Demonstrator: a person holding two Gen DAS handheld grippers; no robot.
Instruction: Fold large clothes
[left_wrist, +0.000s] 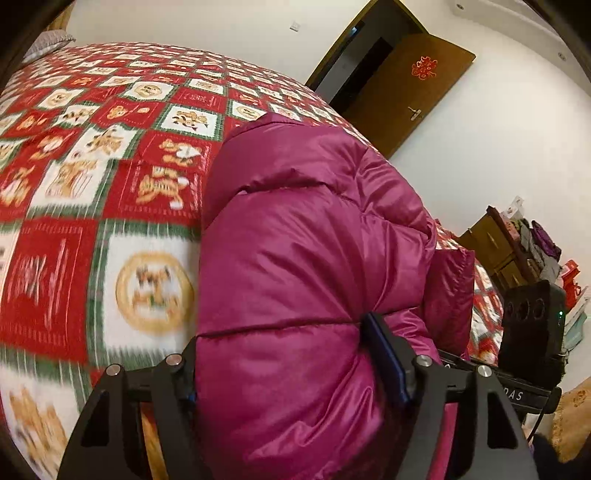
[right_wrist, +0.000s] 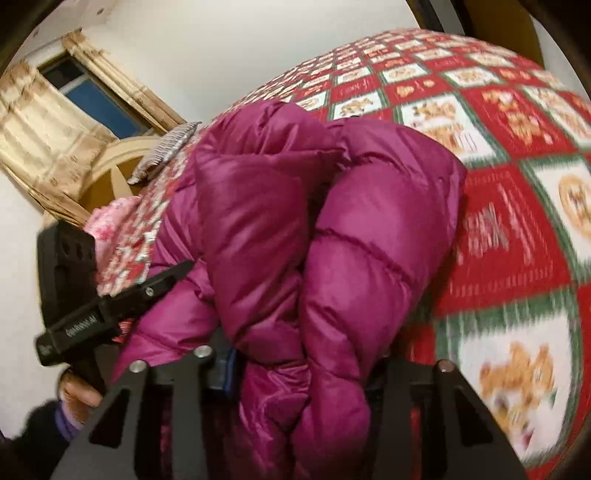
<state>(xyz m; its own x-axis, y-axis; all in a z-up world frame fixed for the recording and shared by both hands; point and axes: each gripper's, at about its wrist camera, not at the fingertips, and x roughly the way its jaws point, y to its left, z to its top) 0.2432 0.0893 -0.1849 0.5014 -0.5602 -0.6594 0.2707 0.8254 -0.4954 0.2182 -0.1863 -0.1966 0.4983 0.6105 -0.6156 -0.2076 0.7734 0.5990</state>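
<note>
Both grippers' fingers, left gripper (left_wrist: 295, 369) and right gripper (right_wrist: 303, 369), pinch thick folds of the magenta puffer jacket (left_wrist: 303, 236).

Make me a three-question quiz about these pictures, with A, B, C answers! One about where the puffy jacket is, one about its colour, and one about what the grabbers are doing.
1. Where does the puffy jacket lie?
A. on the bed's checked bedspread
B. hanging on the brown door
C. on the floor

2. What colour is the jacket?
A. blue
B. magenta-purple
C. yellow

3. What are the two grippers doing?
A. both hang open away from the jacket
B. only one touches it
C. each is closed on a thick bunch of jacket

Answers:
1 A: the red, white and green squares spread out all round it.
2 B: both views show its shiny magenta fabric.
3 C: fabric fills the left gripper and the right gripper, bulging between their fingers.
</note>
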